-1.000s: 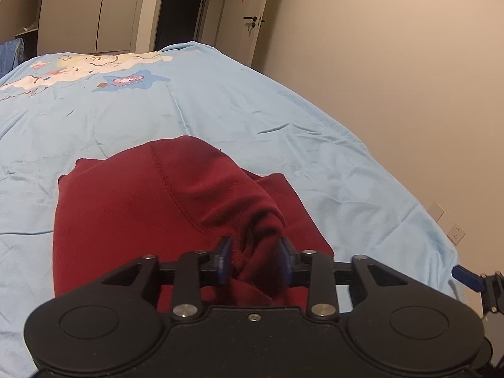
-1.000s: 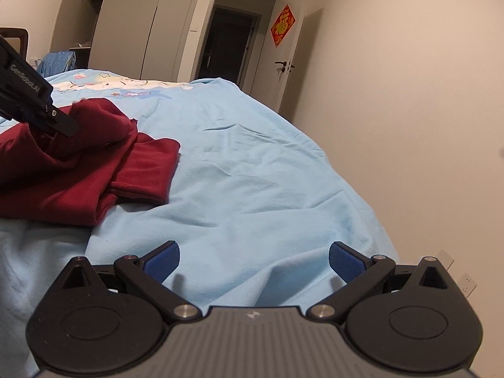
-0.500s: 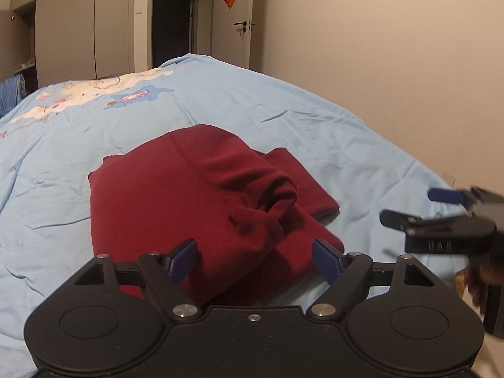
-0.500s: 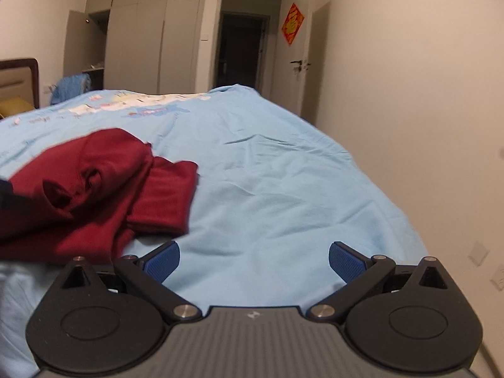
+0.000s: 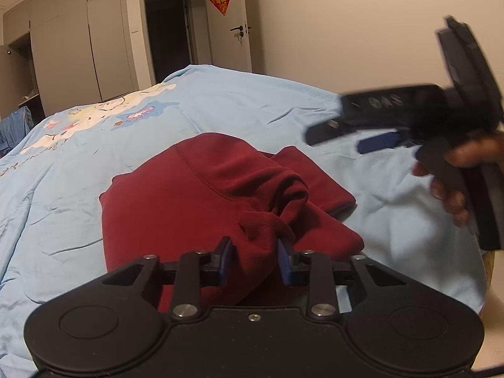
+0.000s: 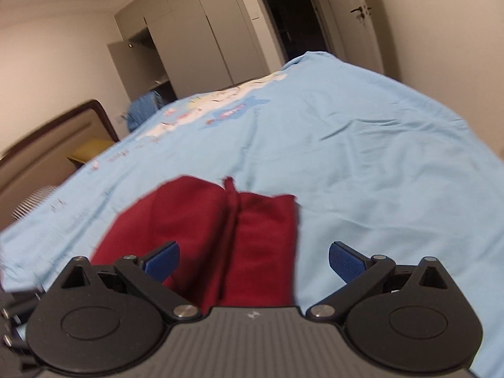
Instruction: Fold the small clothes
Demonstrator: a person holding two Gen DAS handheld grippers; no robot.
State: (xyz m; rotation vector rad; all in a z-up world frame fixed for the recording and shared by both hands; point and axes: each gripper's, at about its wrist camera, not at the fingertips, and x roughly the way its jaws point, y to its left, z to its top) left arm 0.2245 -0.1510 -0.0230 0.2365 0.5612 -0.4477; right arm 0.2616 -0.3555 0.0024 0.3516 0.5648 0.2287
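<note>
A dark red garment (image 5: 195,208) lies partly folded on the light blue bed sheet (image 5: 63,189), one sleeve bunched on top toward me. My left gripper (image 5: 254,253) sits low at the garment's near edge. Its jaws are closing, and the blue pads press a gathered ribbed cuff (image 5: 261,230) between them. The right gripper (image 5: 343,140), blurred and held by a hand (image 5: 456,182), hovers above the sheet to the right of the garment. In the right wrist view the right gripper (image 6: 253,263) stands wide open over the red garment (image 6: 220,236), nothing touching its pads.
The bed's right edge runs along a beige wall (image 5: 346,31). Wardrobe doors (image 5: 78,47), a dark doorway (image 5: 170,37) and a white door (image 5: 233,31) stand beyond the bed. A headboard (image 6: 63,138) and a blue cloth heap (image 6: 145,107) lie at the far left.
The left jaws let go of the cloth and opened wide, then closed again on the bunched cuff. The right gripper swung left and up from bare sheet to over the garment.
</note>
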